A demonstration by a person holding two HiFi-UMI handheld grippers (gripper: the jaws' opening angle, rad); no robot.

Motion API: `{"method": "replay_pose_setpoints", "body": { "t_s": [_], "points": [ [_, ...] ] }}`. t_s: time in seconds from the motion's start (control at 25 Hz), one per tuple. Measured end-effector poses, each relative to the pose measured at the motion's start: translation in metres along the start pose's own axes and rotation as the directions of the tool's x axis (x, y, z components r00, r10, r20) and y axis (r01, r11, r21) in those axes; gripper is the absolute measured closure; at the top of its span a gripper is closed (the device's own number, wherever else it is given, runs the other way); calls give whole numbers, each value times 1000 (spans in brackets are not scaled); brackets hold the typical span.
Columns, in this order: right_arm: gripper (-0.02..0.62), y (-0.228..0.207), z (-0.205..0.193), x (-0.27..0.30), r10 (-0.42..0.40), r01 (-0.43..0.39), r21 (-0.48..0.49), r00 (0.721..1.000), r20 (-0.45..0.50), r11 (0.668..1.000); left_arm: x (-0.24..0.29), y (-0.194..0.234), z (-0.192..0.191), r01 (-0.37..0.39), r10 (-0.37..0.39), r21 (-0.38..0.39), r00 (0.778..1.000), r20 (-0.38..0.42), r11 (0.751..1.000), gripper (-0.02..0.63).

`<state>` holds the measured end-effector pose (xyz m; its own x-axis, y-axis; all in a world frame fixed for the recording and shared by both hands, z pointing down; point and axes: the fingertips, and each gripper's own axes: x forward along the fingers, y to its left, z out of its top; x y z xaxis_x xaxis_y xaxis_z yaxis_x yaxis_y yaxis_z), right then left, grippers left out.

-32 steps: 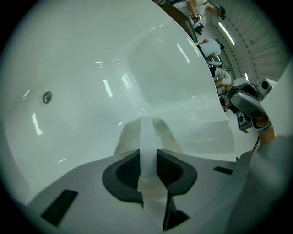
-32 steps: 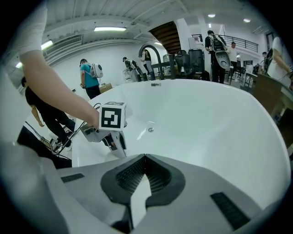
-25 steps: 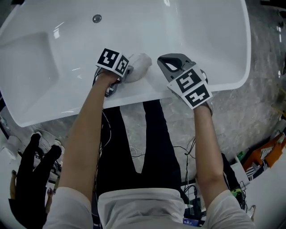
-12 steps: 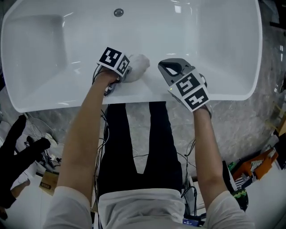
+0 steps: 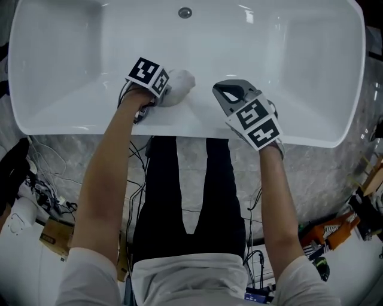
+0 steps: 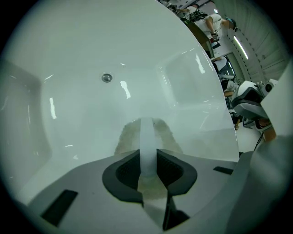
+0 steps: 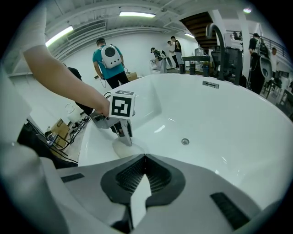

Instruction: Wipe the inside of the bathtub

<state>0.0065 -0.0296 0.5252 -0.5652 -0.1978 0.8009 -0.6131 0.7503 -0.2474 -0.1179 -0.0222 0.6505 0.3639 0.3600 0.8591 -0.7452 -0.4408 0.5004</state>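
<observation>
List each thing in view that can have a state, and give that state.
left gripper: shut on the cloth.
cloth: clamped, pressed against the bathtub's near inner wall.
right gripper: shut, nothing between its jaws.
bathtub: no water showing in it.
drain: uncovered; whether open or plugged cannot be told.

The bathtub hollow lies open right across — only its near rim and sloping walls hem a sweep.
</observation>
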Motion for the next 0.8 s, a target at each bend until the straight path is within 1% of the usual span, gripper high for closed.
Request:
{"method": "replay_pose_setpoints", "body": {
  "t_s": [0.2, 0.4, 0.56, 0.8],
  "points": [
    [575, 15, 16, 21, 28, -29, -30, 1000, -10, 999, -12, 35, -18, -21, 21, -14, 1000, -15, 1000, 517],
    [575, 30, 37, 49, 54, -56, -56, 998, -30, 997, -30, 85, -39, -39, 38, -45, 999, -18, 998, 517],
    [575, 41, 47, 68, 74, -78, -80, 996, -53, 994, -40, 115, -52, -46, 45, -65, 999, -19, 997, 517],
    [575, 55, 64, 98, 113, -121, -111, 991, -76, 986, -53, 156, -70, -64, 60, -63, 996, -60, 996, 517]
  ]
}}
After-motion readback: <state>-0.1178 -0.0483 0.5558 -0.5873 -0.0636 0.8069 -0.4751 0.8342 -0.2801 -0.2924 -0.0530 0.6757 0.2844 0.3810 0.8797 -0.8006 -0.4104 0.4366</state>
